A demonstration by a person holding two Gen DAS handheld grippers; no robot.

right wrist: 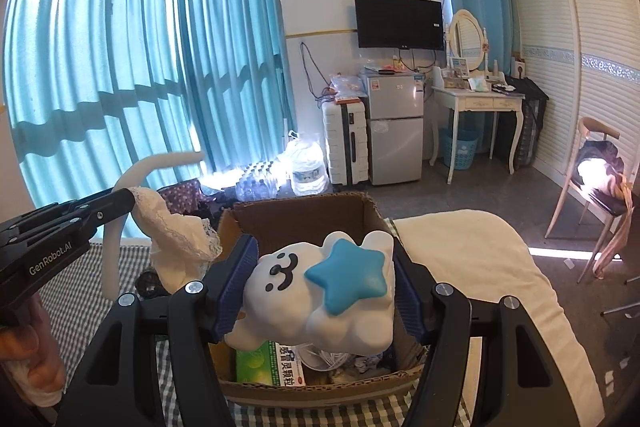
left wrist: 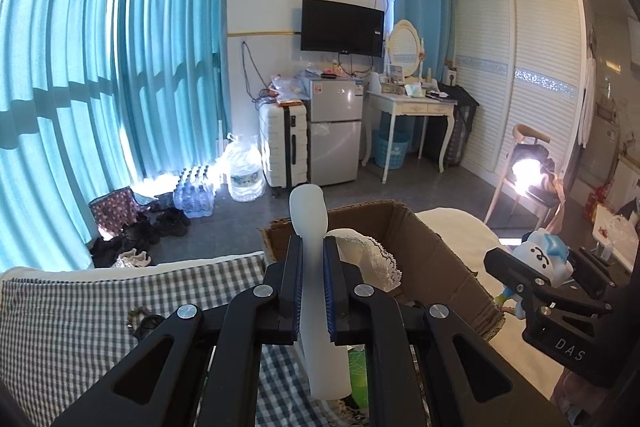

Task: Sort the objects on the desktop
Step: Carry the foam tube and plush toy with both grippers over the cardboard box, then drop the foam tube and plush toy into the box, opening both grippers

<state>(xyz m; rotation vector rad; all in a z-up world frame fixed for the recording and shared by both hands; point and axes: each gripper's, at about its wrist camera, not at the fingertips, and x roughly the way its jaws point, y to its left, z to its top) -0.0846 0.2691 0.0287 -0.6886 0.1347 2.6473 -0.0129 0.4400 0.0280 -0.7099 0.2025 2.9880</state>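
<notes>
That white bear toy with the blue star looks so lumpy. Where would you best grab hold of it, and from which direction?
Across its two flanks, coming from the bear's underside. The bear toy is broad and rounded with the raised star on its front, so only the flanks give the pads facing surfaces. The right gripper holds it that way now, above the cardboard box, one blue pad on each side.

Sunlit teal curtains [left wrist: 100,75], wall television [left wrist: 342,25], small fridge [left wrist: 335,131], white dressing table [left wrist: 412,111]
</notes>
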